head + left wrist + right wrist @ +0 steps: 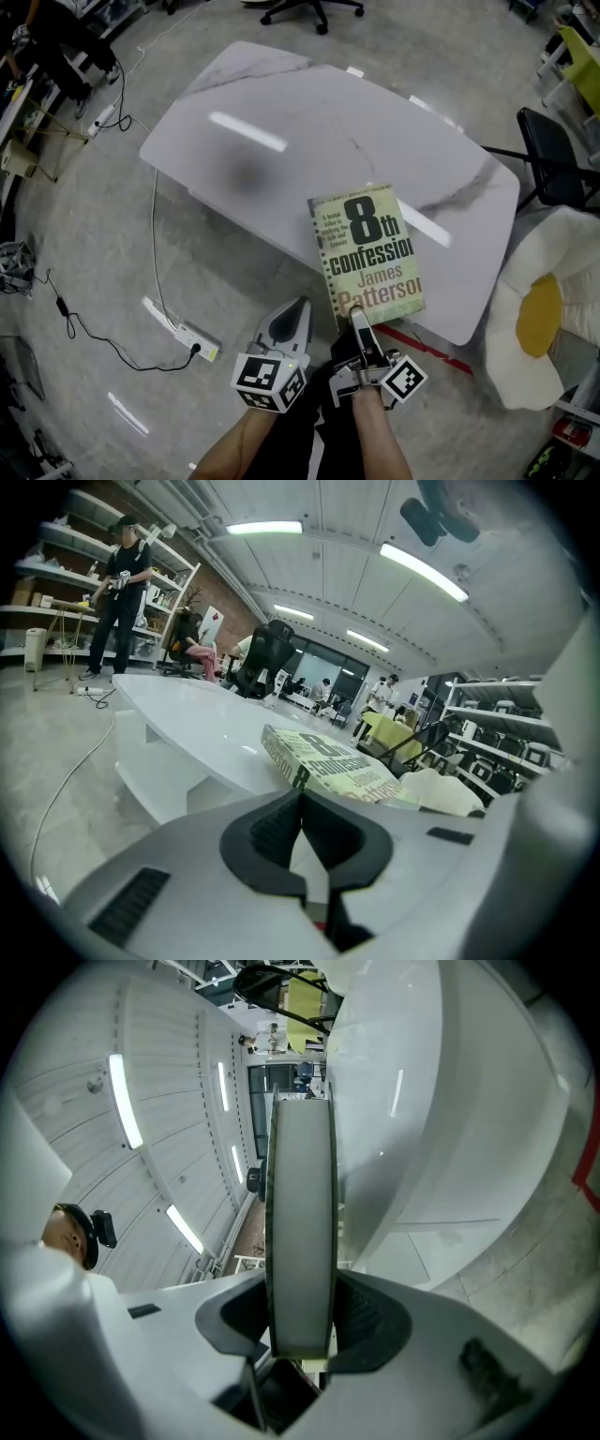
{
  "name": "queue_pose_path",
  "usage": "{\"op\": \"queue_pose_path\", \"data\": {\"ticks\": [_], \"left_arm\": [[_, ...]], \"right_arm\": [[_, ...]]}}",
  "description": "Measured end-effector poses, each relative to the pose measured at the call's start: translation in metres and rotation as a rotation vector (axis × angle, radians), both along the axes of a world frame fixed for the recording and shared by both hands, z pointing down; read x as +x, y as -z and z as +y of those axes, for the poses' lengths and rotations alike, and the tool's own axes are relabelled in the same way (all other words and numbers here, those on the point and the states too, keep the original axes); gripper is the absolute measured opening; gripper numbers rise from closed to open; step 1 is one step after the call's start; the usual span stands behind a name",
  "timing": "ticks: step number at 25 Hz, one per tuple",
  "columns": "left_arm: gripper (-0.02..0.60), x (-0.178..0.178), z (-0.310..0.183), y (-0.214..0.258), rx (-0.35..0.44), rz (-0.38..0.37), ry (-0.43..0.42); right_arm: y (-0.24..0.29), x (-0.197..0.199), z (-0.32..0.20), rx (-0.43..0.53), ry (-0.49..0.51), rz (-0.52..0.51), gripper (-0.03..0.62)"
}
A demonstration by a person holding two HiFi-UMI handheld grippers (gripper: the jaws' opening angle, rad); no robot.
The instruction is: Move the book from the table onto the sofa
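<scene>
Grey concrete floor all round, with a white marble-look table (pixel 281 112) in the middle of the head view. The book (pixel 366 253) lies green cover up at the table's near edge, its near end sticking out past it. Our right gripper (pixel 357 322) has that near end pinched, and our left gripper (pixel 300 307) hangs just beside it with nothing in it. Off to the right is an egg-shaped seat (pixel 539 309), white and yellow (we're guessing that's the sofa).

Left gripper view: its jaws are pressed together on nothing. The book (pixel 337 766) shows beyond them, over the table (pixel 187 714). We can't tell if its far end is clear of the top.

Right gripper view: the book's page edge (pixel 300 1194) runs straight up between the jaws, with a pad clamped on each cover, so the grip looks centred.

Tips for the carry, as we see it:
- keep that pinch firm, since a paperback held by one end will probably droop
- get the far end clear of the table before swinging right
- bring the left gripper under the free end if it sags
- set it down flat on the seat before letting go
</scene>
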State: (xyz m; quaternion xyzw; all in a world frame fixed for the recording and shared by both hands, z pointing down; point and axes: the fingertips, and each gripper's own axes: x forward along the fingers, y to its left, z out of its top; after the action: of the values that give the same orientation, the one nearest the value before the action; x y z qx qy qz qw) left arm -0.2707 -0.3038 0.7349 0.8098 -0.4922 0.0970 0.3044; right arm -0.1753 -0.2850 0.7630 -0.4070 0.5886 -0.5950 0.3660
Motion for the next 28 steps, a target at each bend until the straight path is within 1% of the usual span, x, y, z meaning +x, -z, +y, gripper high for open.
{"op": "queue_pose_path", "data": {"ticks": [8,14,21,25,28], "left_arm": [[0.011,-0.009,0.002,0.065,0.005,0.018,0.010],[0.011,-0.014,0.000,0.127,0.004,0.019,0.022],[0.011,-0.019,-0.008,0.214,0.042,0.015,0.030],[0.011,-0.014,-0.019,0.263,0.080,0.013,0.019],[0.011,-0.018,-0.010,0.298,0.083,0.010,0.004]], "right_arm": [[0.065,-0.005,0.005,-0.008,-0.008,0.006,0.169],[0.131,-0.008,0.000,-0.006,0.004,0.009,0.169],[0.216,-0.013,-0.008,0.005,0.000,-0.035,0.169],[0.267,-0.014,-0.020,0.034,-0.018,-0.101,0.169],[0.300,-0.017,-0.013,0.028,-0.025,-0.094,0.169]]}}
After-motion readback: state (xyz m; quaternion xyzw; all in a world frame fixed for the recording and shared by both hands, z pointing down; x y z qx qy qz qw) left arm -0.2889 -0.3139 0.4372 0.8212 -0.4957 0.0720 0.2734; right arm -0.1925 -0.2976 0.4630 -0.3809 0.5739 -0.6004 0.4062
